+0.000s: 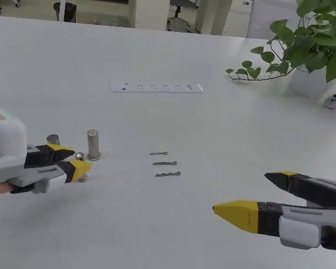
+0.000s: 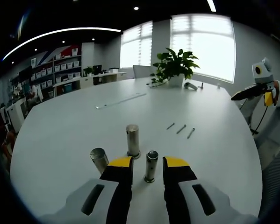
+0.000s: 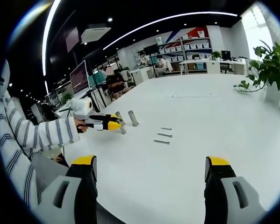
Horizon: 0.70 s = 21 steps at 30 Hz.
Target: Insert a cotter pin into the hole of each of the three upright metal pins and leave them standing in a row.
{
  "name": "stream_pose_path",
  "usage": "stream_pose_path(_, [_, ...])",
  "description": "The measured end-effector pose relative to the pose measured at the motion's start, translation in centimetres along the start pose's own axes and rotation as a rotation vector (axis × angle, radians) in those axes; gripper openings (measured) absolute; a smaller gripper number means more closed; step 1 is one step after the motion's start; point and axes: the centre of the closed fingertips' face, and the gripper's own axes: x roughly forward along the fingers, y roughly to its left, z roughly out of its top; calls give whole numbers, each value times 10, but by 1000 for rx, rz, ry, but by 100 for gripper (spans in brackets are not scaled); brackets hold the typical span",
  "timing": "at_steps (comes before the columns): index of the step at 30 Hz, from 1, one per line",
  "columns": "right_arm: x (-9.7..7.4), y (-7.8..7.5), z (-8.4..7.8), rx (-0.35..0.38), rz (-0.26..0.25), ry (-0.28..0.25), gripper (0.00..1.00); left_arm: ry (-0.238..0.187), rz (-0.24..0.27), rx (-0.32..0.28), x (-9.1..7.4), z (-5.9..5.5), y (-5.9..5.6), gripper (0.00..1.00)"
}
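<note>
**White table** [image 1: 173, 235]: carries all the parts. A potted plant [image 1: 313, 39] stands at its far right, and a white power strip [image 1: 156, 87] lies flat on the far side, about centre.

**Right gripper** [image 1: 240, 192]: I hold it low over bare table at the near right, well apart from every part. The jaws are spread wide with nothing between them.

**Left gripper** [image 2: 149, 163]: at the left side of the table, down among the metal pins. The jaws are partly open and straddle the small metal pin [image 2: 151, 165]. Its own view shows a gap on each side of that pin, so there is no grip on it.

**Metal pins:** three, clustered at the left.
- The small metal pin stands upright between my left jaws.
- The thick metal pin [image 1: 93, 144] stands upright just beyond the jaw tips.
- The third metal pin [image 2: 99, 158] stands just outside the left jaw, partly hidden by the gripper in the head view.

**Cotter pins** [image 1: 164, 163]: three, lying flat on the table near its middle. They are roughly parallel, one behind another, and close together. They lie between the two grippers, apart from the metal pins.
</note>
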Motion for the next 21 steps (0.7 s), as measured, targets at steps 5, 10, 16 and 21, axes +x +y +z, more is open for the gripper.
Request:
stream_pose_path(5, [-2, -4, -2, 11, -11, 2, 95, 13, 11, 13, 2, -1, 2, 16])
stream_pose_path(10, [-4, -5, -2, 22, -11, 8, 95, 16, 1, 39, 5, -1, 1, 10])
stream_pose_path(16, [-3, -4, -2, 18, -10, 9, 95, 21, -26, 46, 7, -4, -4, 6])
stream_pose_path(21, [-4, -7, -2, 32, -25, 3, 95, 28, -29, 81, 5, -4, -7, 5])
